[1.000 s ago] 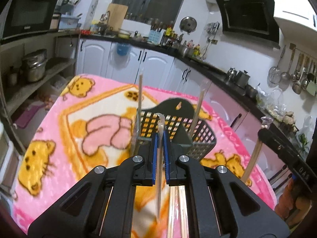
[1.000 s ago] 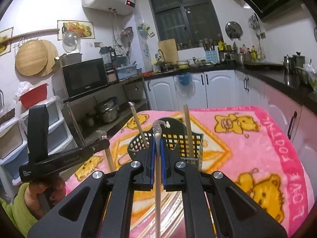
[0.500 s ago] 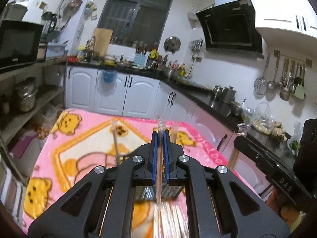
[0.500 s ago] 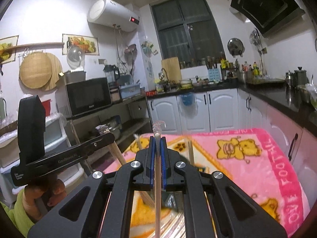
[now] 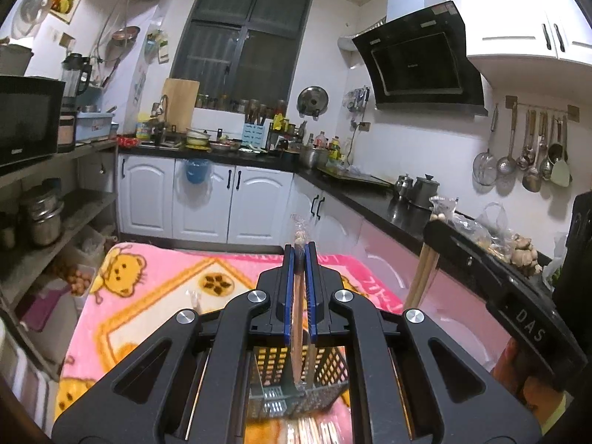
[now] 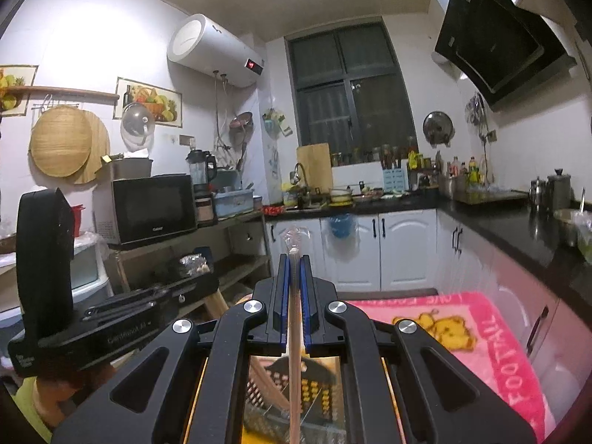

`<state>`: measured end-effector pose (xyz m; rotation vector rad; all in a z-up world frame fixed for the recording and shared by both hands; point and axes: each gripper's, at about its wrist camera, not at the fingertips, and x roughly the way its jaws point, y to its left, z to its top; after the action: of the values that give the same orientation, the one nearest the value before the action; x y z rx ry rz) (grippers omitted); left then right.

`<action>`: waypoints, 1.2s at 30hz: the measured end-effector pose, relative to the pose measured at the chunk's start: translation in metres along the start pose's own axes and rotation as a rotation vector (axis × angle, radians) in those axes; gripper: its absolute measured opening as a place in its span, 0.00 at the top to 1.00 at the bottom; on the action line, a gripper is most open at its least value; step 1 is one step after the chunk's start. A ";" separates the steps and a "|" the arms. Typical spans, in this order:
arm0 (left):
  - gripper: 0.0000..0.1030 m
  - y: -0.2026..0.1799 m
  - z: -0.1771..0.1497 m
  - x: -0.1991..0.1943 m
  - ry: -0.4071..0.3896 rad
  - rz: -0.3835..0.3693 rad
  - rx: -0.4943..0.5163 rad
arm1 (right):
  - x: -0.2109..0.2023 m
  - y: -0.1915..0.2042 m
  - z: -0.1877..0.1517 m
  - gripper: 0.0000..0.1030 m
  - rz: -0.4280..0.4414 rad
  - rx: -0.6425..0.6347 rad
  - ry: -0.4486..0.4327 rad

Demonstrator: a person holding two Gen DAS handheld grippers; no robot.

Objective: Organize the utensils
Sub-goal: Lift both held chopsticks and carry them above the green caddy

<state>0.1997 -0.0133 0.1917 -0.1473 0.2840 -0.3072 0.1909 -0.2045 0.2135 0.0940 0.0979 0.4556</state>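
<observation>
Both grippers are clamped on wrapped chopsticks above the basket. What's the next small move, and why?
Probably lower the left gripper so its wrapped chopsticks drop into the mesh basket right below them. The right gripper also holds a wrapped pair above it, so going one at a time avoids a clash.

A pair of wooden chopsticks in a clear plastic sleeve [image 5: 298, 318] stands nearly upright, clamped between blue pads. A second wrapped pair [image 6: 294, 333] is pinched likewise. Below both sits a dark mesh utensil basket [image 5: 329, 370] on the pink blanket.
</observation>
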 end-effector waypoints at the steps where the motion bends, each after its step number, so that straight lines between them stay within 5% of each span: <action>1: 0.97 0.000 0.001 0.002 0.000 0.001 0.002 | 0.003 -0.001 0.002 0.94 -0.006 0.000 -0.004; 16: 0.97 0.005 -0.012 0.038 0.013 0.036 -0.006 | 0.055 -0.025 -0.015 0.94 -0.045 0.021 0.020; 36: 0.97 0.012 -0.059 0.071 0.112 0.057 0.000 | 0.068 -0.030 -0.069 0.94 -0.102 0.036 0.027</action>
<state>0.2501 -0.0307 0.1158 -0.1217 0.3989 -0.2588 0.2570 -0.1960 0.1371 0.1182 0.1368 0.3538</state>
